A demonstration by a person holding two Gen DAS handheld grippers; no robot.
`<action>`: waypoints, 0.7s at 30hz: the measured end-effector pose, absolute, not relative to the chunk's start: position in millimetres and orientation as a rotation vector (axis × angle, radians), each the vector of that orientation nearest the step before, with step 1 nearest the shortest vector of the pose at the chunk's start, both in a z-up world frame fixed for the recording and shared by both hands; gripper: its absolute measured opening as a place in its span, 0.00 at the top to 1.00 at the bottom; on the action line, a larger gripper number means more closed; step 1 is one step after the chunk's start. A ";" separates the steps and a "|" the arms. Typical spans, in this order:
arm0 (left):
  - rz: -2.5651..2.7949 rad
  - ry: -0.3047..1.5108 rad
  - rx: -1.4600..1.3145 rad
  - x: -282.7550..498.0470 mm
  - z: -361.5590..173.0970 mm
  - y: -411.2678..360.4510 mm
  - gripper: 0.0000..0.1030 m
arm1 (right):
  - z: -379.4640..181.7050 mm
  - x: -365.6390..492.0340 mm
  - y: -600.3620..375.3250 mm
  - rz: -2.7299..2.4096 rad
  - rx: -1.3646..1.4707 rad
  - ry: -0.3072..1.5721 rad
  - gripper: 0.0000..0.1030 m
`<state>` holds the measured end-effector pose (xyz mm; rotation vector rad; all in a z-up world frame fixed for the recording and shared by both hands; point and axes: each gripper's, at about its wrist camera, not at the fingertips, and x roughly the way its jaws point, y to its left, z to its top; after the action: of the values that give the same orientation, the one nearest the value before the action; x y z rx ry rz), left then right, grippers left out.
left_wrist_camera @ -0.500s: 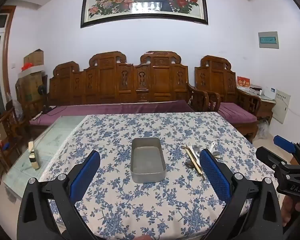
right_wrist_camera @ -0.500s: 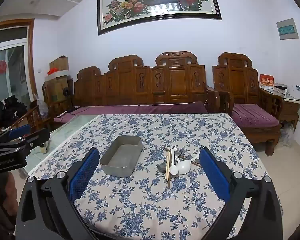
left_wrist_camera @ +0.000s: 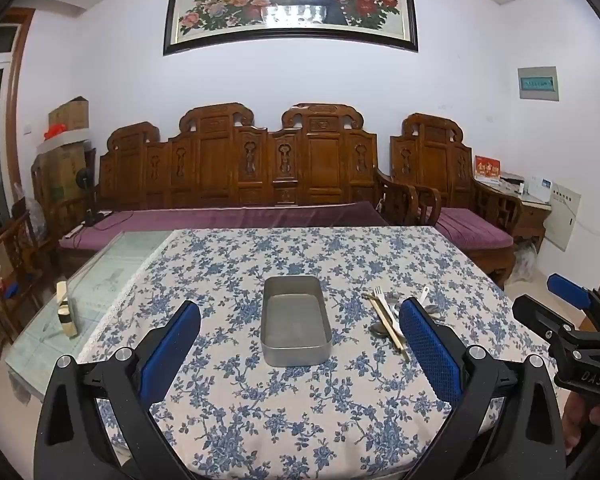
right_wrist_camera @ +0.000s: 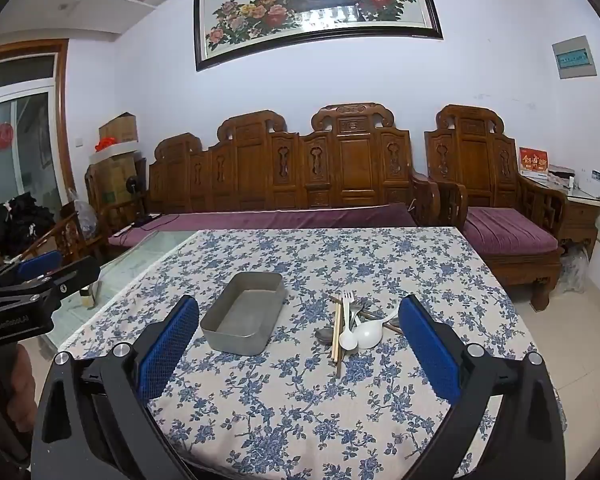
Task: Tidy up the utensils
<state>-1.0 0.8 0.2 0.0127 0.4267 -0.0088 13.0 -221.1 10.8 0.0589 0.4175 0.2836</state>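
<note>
An empty grey metal tray (left_wrist_camera: 296,322) (right_wrist_camera: 244,316) lies mid-table on the blue floral cloth (left_wrist_camera: 292,412). To its right lies a pile of utensils (right_wrist_camera: 350,322) (left_wrist_camera: 388,312): wooden chopsticks (right_wrist_camera: 335,334), a white fork (right_wrist_camera: 347,304), two white spoons (right_wrist_camera: 367,334) and metal spoons. My left gripper (left_wrist_camera: 300,340) is open and empty, held near the front edge facing the tray. My right gripper (right_wrist_camera: 298,340) is open and empty, in front of the utensils. Each gripper shows at the edge of the other's view.
The cloth covers a glass table (left_wrist_camera: 112,276); a small bottle (left_wrist_camera: 66,312) stands on the bare glass at left. A carved wooden sofa with purple cushions (left_wrist_camera: 236,216) runs behind the table, with a matching armchair (right_wrist_camera: 500,232) at right.
</note>
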 end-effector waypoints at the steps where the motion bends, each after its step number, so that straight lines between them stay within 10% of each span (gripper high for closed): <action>1: -0.010 0.428 0.012 -1.0 0.1 0.9 0.06 | 11.0 12.9 -221.1 0.284 0.058 0.417 0.03; 21: -0.009 0.429 0.012 -1.2 0.8 1.2 0.06 | 11.6 12.2 -220.6 0.286 0.061 0.416 0.03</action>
<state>-1.2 1.2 0.8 0.0119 0.4287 -0.0092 12.2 -220.6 11.6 0.0607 0.4161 0.2857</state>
